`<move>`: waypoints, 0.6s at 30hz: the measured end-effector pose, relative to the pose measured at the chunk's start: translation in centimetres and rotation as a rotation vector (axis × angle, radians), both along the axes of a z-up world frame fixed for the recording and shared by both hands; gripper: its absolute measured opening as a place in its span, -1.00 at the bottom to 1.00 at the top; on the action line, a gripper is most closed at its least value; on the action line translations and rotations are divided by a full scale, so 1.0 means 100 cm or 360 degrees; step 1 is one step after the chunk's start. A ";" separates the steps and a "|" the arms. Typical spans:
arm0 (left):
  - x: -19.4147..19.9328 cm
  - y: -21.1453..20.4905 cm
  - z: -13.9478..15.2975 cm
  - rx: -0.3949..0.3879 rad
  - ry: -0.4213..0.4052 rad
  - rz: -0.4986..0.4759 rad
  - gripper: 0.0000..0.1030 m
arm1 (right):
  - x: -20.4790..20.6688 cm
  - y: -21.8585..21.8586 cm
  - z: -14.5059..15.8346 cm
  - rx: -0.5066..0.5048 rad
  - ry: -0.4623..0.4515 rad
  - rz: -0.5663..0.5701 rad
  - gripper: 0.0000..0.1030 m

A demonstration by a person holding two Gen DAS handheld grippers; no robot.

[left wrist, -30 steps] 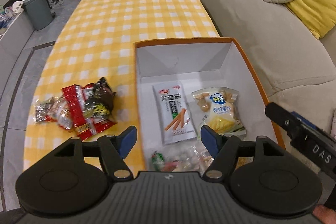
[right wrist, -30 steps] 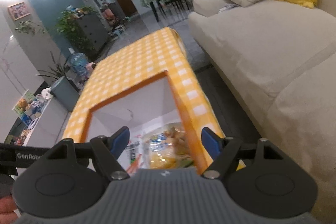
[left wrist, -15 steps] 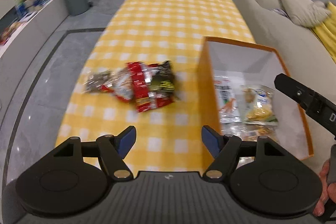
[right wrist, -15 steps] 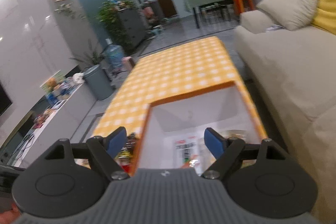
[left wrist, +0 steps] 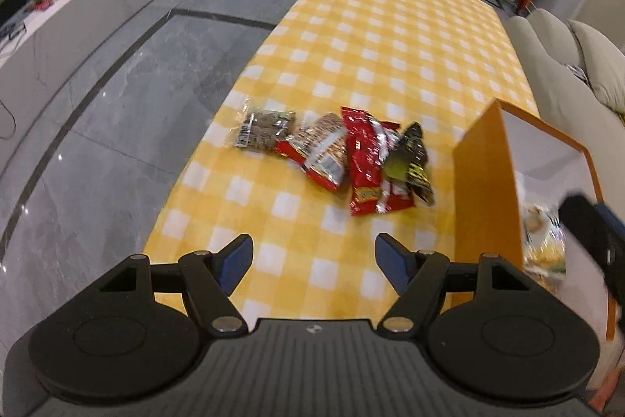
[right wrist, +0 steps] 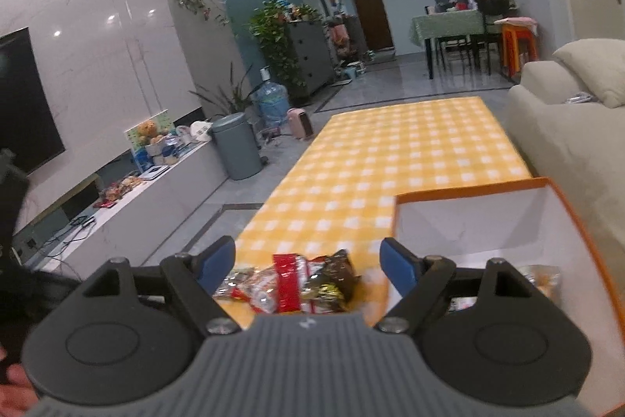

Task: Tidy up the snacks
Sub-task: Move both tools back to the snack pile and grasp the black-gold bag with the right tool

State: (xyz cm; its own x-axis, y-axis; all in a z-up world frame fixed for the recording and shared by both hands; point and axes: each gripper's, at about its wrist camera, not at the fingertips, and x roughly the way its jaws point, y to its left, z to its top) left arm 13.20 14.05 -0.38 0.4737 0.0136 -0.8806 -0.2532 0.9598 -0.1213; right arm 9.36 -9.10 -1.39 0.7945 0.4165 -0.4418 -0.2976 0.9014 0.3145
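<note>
Hovering over the yellow checked tablecloth [left wrist: 390, 38], the left gripper [left wrist: 312, 255] has its blue-padded fingers [left wrist: 236, 256] spread wide with nothing between them. Beyond them a heap of snack packets [left wrist: 343, 153] lies beside the orange box [left wrist: 486, 182], which holds what looks like a blurred yellow snack bag [left wrist: 545, 241]. The right gripper [right wrist: 308, 262], fingers apart and empty, faces the same heap.
</note>
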 end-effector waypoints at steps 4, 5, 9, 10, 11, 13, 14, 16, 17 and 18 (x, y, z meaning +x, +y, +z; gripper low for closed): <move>0.032 -0.001 -0.011 -0.0017 0.0056 -0.0130 0.63 | 0.018 0.017 -0.005 -0.0081 0.0115 0.0037 0.26; 0.038 -0.002 -0.012 -0.0026 0.0046 -0.0147 0.63 | 0.023 0.019 -0.006 -0.0077 0.0150 0.0045 0.22; 0.059 0.002 -0.025 -0.0134 -0.0035 -0.0112 0.63 | 0.046 0.025 -0.013 -0.0022 0.0262 0.0056 0.05; 0.060 0.005 -0.031 -0.0180 -0.0076 -0.0110 0.63 | 0.053 0.028 -0.017 -0.0028 0.0295 0.0059 0.04; 0.060 0.008 -0.039 -0.0223 -0.0115 -0.0114 0.63 | 0.060 0.032 -0.020 -0.0043 0.0328 0.0064 0.03; 0.067 0.011 -0.053 -0.0228 -0.0096 -0.0128 0.62 | 0.074 0.039 -0.029 -0.0074 0.0390 0.0060 0.01; 0.073 0.012 -0.059 -0.0192 -0.0065 -0.0133 0.62 | 0.080 0.042 -0.034 -0.0083 0.0415 0.0061 0.01; 0.081 0.015 -0.067 -0.0122 -0.0027 -0.0133 0.61 | 0.096 0.050 -0.044 -0.0108 0.0471 0.0023 0.01; 0.082 0.017 -0.070 -0.0112 -0.0025 -0.0139 0.61 | 0.102 0.053 -0.050 -0.0120 0.0502 -0.0012 0.01; 0.083 0.020 -0.075 -0.0110 -0.0008 -0.0141 0.61 | 0.111 0.058 -0.057 -0.0124 0.0536 -0.0048 0.01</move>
